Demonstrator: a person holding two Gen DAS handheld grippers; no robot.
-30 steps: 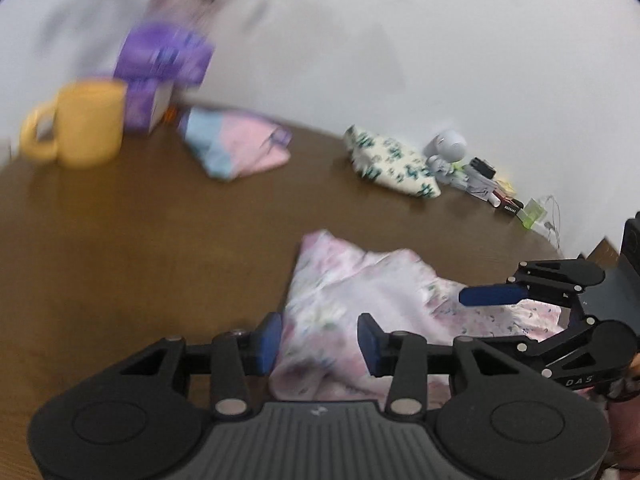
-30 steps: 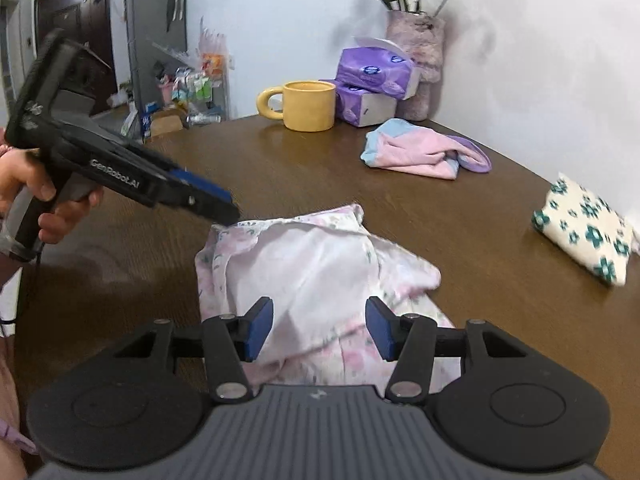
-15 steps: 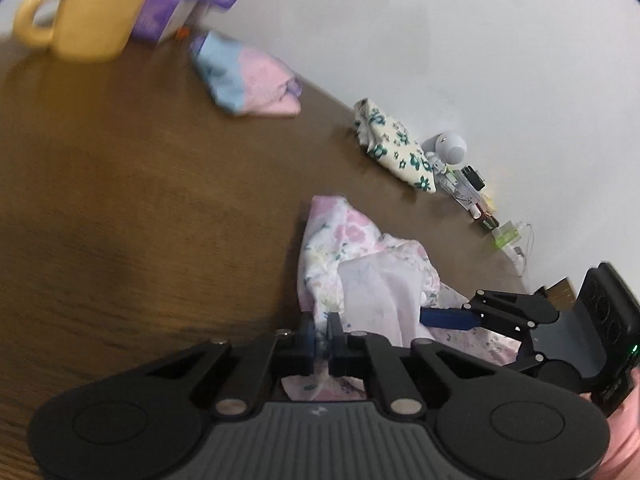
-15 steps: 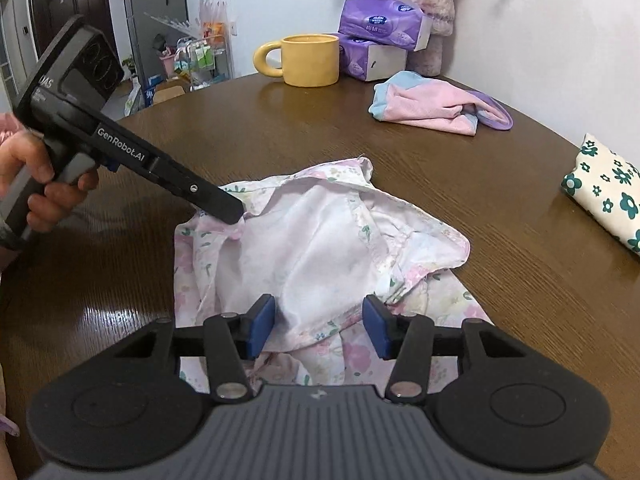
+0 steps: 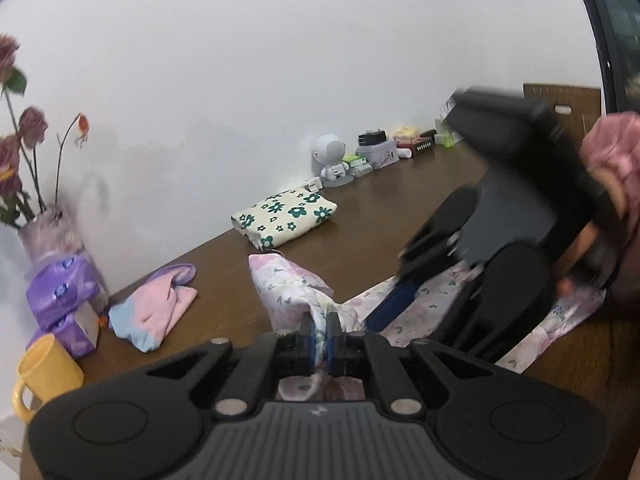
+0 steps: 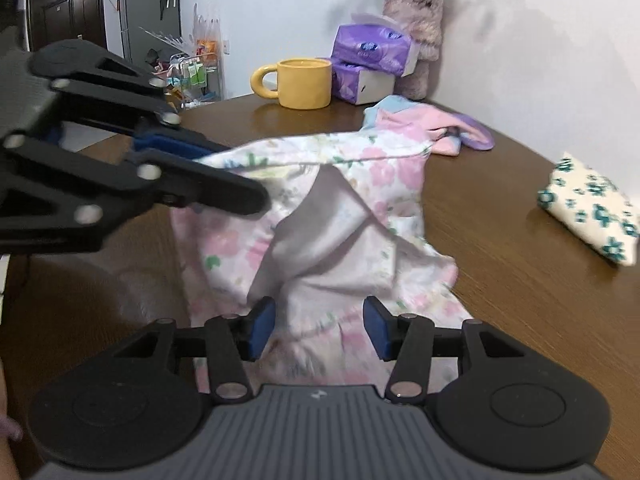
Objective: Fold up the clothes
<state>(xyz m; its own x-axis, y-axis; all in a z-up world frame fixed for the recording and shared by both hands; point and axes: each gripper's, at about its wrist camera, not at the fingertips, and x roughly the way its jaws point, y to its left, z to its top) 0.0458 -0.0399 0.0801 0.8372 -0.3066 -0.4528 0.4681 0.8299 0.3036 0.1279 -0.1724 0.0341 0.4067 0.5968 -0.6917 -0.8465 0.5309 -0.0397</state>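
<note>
Two tongs, left tongs (image 5: pixel 319 345) pinching floral garment (image 6: pixel 340 216)

A home: a wooden bench (image 6: pixel 520 280) bears a yellow mug (image 6: pixel 304 82), tissue packs (image 6: pixel 372 52), a flower vase (image 6: pixel 416 20); far left, a dark door (image 6: pixel 66 20).

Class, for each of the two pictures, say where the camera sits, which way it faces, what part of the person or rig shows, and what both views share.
Left wrist: sits on the left gripper, shut on the floral garment, facing the wall; the right gripper and a pink sleeve show.
Right wrist: sits on the right gripper, open over the garment, facing the yellow mug; the left gripper shows.
Shared: garment, mug, pink-and-blue cloth, green-flowered bundle, table.
</note>
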